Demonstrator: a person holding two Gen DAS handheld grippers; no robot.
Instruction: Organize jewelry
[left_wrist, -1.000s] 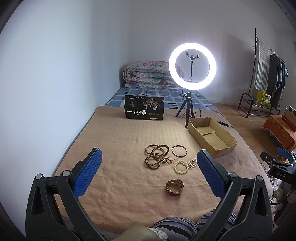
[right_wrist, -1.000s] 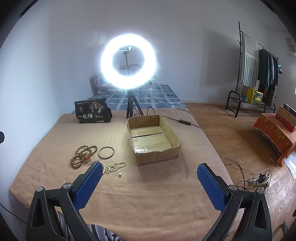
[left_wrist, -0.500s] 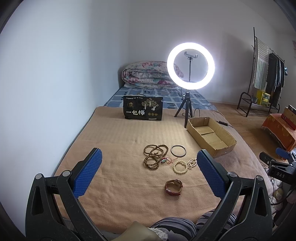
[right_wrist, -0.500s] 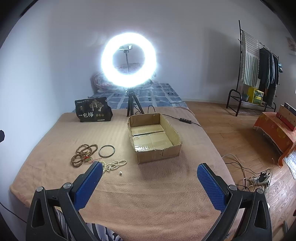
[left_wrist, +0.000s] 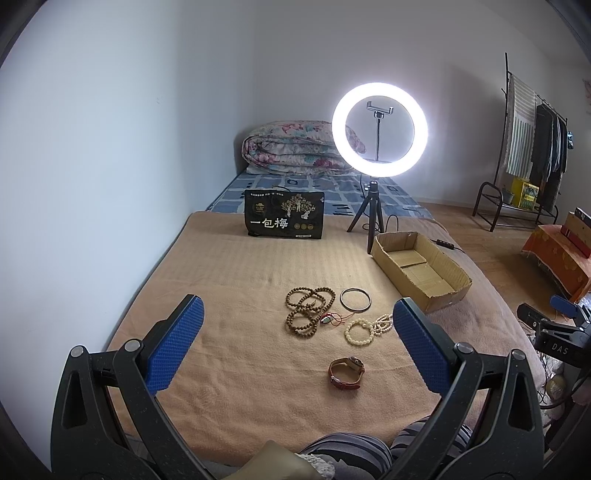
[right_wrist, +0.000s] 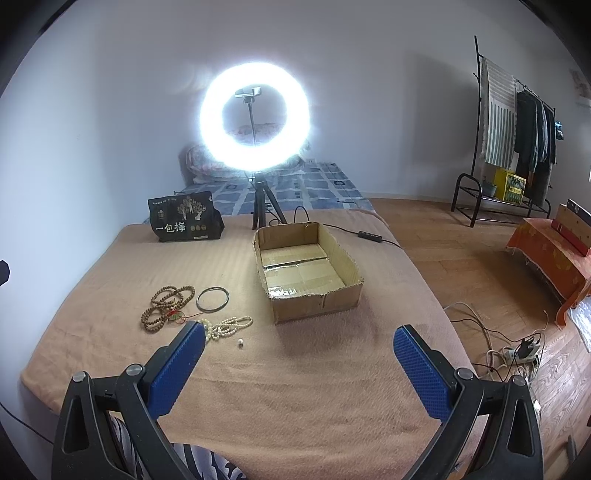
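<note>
- left gripper (left_wrist: 295, 343) wide, holding nothing
- right gripper (right_wrist: 299, 365) wide, holding nothing
- wooden bead strands (left_wrist: 308, 312), bangle (left_wrist: 355, 299), pearl bracelets (left_wrist: 364, 329), watch (left_wrist: 346, 373) on blanket (left_wrist: 240, 266), left of empty cardboard box (right_wrist: 308, 271)

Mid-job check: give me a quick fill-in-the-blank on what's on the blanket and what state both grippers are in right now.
1. The cardboard box holds ____ pieces of jewelry.
2. Both the left gripper and the right gripper are ____ and hold nothing.
3. The piece lying nearest the left gripper is the ____, with a brown strap.
4. The thin dark bangle lies between the brown bead strands and the ____.

Missing words: no; open; watch; box
</note>
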